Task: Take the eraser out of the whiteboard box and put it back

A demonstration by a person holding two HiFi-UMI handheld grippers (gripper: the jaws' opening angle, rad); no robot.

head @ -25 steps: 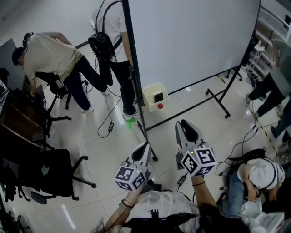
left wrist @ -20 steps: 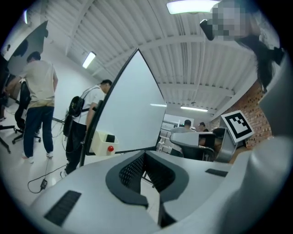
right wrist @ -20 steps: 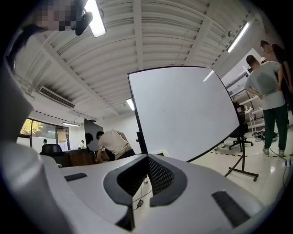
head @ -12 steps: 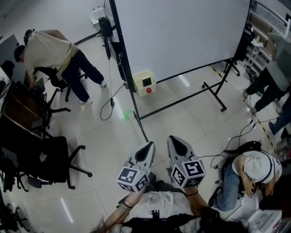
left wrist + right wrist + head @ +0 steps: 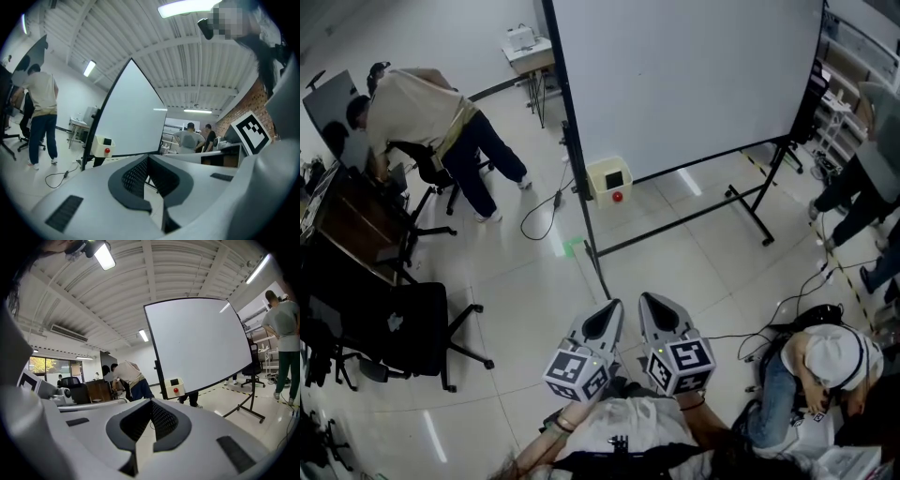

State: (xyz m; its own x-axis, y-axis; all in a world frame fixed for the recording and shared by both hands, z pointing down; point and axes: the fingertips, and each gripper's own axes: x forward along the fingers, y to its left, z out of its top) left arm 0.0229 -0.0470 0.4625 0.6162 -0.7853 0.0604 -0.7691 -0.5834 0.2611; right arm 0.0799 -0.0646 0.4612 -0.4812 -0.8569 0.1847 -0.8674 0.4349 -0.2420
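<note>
Over at the left a person (image 5: 422,117) bends over a desk (image 5: 352,220). Nearer, the left gripper (image 5: 609,311) and right gripper (image 5: 652,305) sit side by side, each with jaws pressed together on nothing, well apart from the cream box (image 5: 610,178) on the whiteboard (image 5: 684,75) stand. The eraser cannot be made out.

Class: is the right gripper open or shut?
Shut: the right gripper shows its tips meeting in its own view, with nothing between them.
</note>
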